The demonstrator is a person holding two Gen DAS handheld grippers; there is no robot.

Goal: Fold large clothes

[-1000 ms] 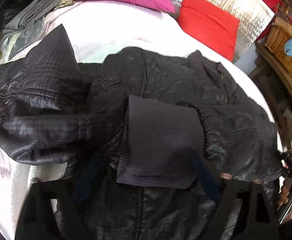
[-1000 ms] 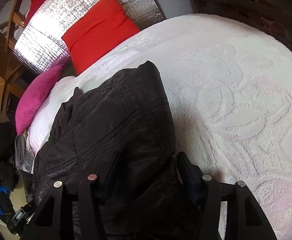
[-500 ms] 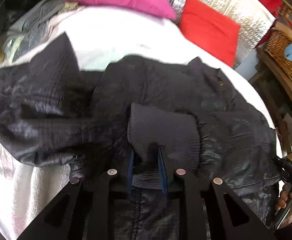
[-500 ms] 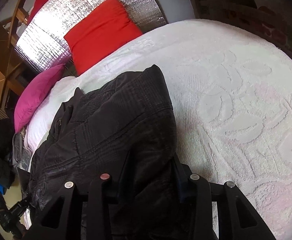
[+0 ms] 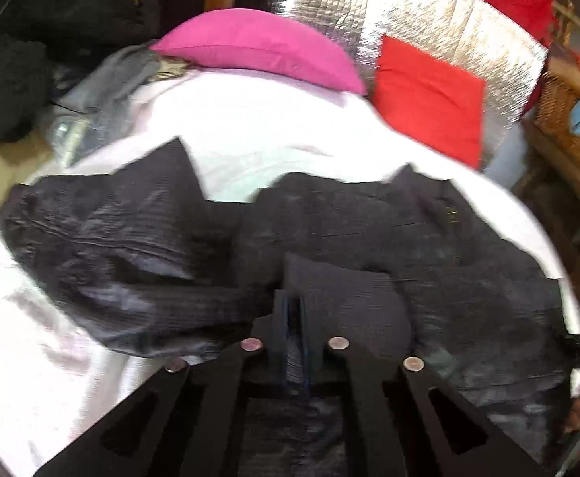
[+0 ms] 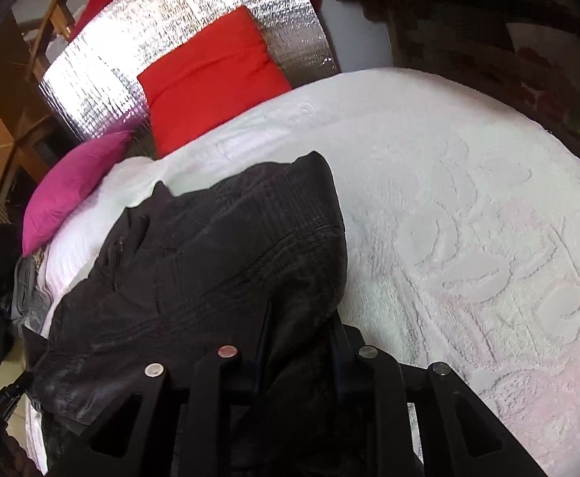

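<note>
A large black jacket [image 5: 429, 246] lies spread on the white bedspread [image 5: 258, 135]. Its left sleeve [image 5: 103, 246] lies out to the left, and a ribbed cuff [image 5: 349, 298] rests on the body. My left gripper [image 5: 294, 318] is shut on the near edge of that cuff. In the right wrist view the jacket [image 6: 218, 262] is bunched on the bedspread [image 6: 469, 218]. My right gripper [image 6: 300, 330] is shut on a thick fold of the jacket's near right edge.
A pink pillow [image 5: 258, 49] and a red pillow [image 5: 429, 95] lean on a silver headboard [image 5: 409, 12]. Grey clothes [image 5: 107, 83] lie at the bed's far left. A wicker basket [image 5: 572, 127] stands on a wooden shelf at right.
My left gripper went from open to shut on the ribbed cuff and has lifted back. My right gripper narrowed onto the jacket fold and pulled it slightly.
</note>
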